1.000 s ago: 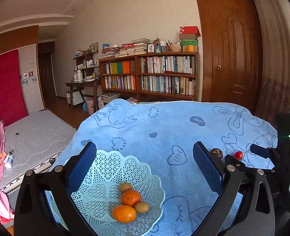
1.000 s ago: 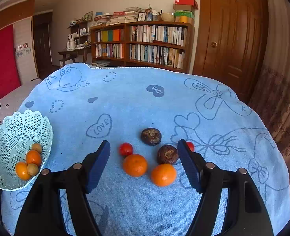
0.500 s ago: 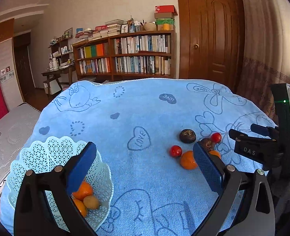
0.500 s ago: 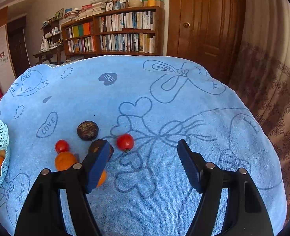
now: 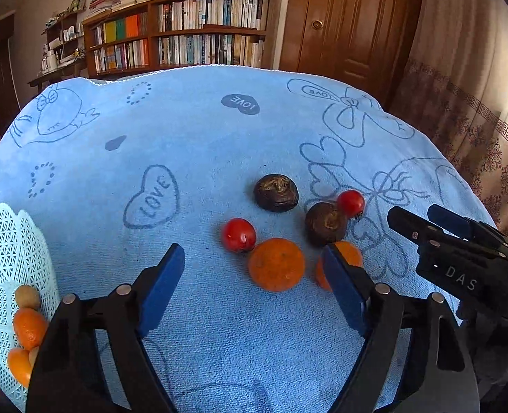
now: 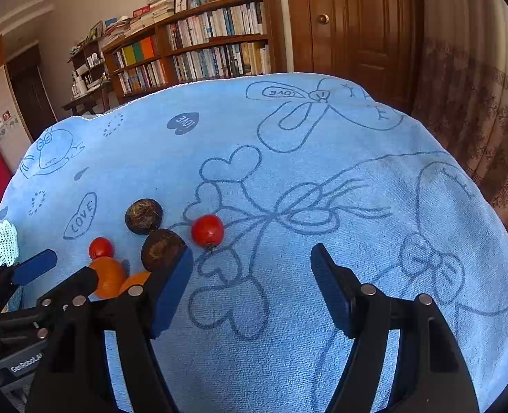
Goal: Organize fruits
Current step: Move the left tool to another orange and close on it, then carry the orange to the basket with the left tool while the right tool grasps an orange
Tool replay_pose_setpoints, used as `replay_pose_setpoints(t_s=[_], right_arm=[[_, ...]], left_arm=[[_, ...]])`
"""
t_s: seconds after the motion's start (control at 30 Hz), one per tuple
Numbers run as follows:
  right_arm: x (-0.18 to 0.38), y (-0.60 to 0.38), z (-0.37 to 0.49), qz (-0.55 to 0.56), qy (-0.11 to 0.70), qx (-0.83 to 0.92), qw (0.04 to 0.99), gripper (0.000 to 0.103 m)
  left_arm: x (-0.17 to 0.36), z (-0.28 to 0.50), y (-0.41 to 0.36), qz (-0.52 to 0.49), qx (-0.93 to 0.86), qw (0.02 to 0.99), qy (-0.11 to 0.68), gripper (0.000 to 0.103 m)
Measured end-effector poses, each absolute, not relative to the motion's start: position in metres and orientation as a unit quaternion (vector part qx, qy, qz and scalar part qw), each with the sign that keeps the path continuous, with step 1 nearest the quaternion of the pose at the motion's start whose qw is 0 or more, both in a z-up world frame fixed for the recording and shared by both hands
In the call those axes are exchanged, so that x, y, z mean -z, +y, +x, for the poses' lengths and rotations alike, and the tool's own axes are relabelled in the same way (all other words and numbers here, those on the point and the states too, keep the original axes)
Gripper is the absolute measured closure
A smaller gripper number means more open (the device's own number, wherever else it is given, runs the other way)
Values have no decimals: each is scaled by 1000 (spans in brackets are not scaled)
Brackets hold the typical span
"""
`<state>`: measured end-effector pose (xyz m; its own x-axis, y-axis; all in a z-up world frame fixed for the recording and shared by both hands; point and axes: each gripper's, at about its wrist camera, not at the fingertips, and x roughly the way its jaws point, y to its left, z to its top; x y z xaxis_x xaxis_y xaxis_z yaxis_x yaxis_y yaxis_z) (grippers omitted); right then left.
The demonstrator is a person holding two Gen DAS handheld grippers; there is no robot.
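My left tool [image 5: 254, 275] hangs spread wide and empty over the blue cloth [image 5: 185, 130] on the bench, with the nearer orange [image 5: 276, 269] lying just ahead of the gap between its blue pads [image 5: 161, 275]. I judge that orange to be the pick in hand. A red tomato [image 5: 238, 234] touches or nearly touches its far left side, and a second orange [image 5: 343, 258] sits half hidden behind my right-hand pad, so I want to come straight down with the pads straddling the orange alone, one pad slipping between the two oranges without nudging either. Round fruit on soft cloth rolls easily, so I would close slowly and centre the squeeze on the widest part. The two dark brown fruits [image 5: 276, 193] and another tomato [image 5: 350, 203] lie beyond, out of the way. The white lattice basket [image 5: 9, 241], already holding oranges and small tan fruits, waits at the left edge. My right tool [image 6: 252, 285] is also spread and empty, over bare cloth beside the group; I would keep it clear of the left one.
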<state>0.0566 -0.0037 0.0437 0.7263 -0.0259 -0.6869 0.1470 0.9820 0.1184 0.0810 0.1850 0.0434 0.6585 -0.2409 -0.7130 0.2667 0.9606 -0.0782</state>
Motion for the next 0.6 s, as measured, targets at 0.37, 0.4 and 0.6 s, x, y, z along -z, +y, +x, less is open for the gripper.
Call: replay_pose_setpoints(t_s=[0.37,0.4,0.6], right_arm=[[-39,2,55,86,366,35,926,32],[-39,3,54,85,365,33,926,32],[-39,6,53,91,362,18,928,32]], left_arm=[[-17,95,183,-23,172,890,421,52],[-17,94,184,-28,182,889,420,60],[-18,84,186,-29,188,893,408,62]])
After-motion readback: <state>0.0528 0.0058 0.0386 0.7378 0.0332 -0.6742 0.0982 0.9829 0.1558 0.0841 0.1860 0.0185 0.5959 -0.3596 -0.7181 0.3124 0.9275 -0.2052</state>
